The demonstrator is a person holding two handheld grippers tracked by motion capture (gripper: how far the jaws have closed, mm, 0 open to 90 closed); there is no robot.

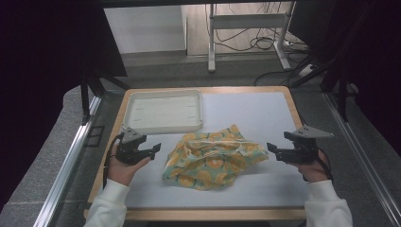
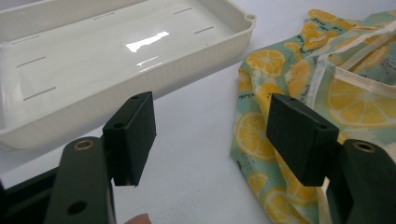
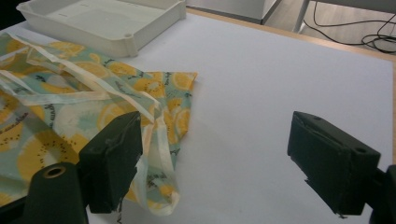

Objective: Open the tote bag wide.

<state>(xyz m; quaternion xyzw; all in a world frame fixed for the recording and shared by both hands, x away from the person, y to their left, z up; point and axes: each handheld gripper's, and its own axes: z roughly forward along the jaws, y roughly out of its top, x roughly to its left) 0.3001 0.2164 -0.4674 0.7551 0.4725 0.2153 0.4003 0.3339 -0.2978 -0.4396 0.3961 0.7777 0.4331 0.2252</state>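
While both grippers gape, bare table [image 1: 265, 111] rings the cloth [image 1: 213, 158].

Left gripper [image 2: 210, 140] with its two black fingers [image 2: 133, 135] spread wide over bare white counter [image 2: 196, 154]. Beyond the left finger lies a shallow white tray [image 2: 224, 39]; behind and beside the right finger, crumpled lemon-print cloth [image 2: 261, 93], untouched by the pads.

The cloth [image 1: 213, 158] is light green with yellow lemon slices and cream straps. Behind the cloth, the tray [image 1: 165, 126] is plain white. The table [image 1: 265, 113] under the cloth is pale grey with a wooden edge. The 2 grippers beside the cloth, left [image 1: 153, 150] and right [image 1: 273, 150], are black.
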